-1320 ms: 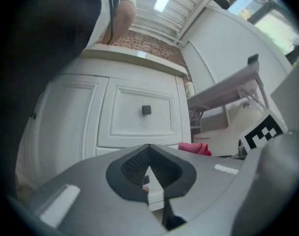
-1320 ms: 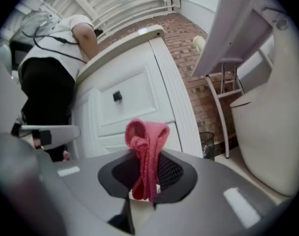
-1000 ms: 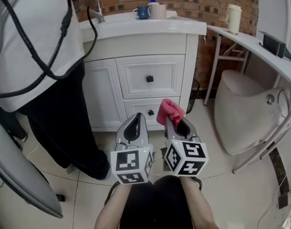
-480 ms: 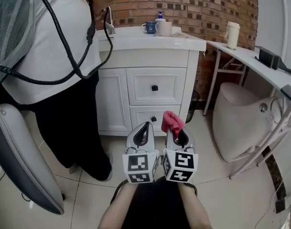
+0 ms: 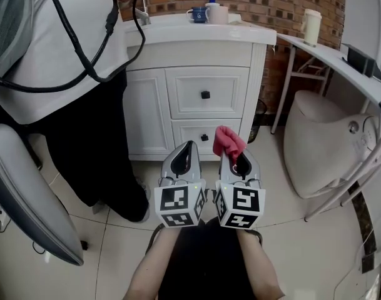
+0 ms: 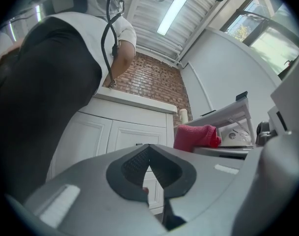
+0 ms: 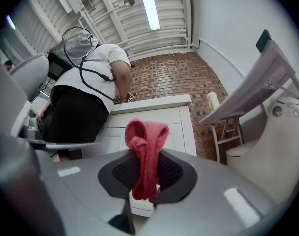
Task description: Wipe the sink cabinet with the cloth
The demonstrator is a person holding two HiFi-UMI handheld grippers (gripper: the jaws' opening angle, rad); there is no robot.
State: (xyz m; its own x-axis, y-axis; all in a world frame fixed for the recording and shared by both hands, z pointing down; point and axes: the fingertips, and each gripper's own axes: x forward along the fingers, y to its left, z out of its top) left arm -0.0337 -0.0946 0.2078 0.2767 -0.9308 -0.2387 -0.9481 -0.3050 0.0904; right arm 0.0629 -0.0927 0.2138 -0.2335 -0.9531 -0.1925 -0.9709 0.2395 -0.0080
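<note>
A white sink cabinet [image 5: 203,99] with two drawers and black knobs stands ahead under a white countertop; it also shows as the cabinet [image 7: 164,127] in the right gripper view. My right gripper [image 5: 235,156] is shut on a pink cloth [image 5: 228,140], which bunches up above the jaws and hangs between them as the cloth [image 7: 145,154]. My left gripper [image 5: 185,155] is beside it, shut and holding nothing. From the left gripper view the cloth [image 6: 196,136] shows to the right. Both grippers are short of the cabinet front, above the floor.
A person in a white top and black trousers [image 5: 84,117] stands at the cabinet's left, with black cables hanging. Cups and a soap bottle [image 5: 210,10] sit on the countertop. A white shelf [image 5: 340,61] and a white toilet [image 5: 321,136] are on the right.
The view has shifted slightly; the grippers stay side by side with the cloth still held. The person at the left has leaned nearer to the sink.
</note>
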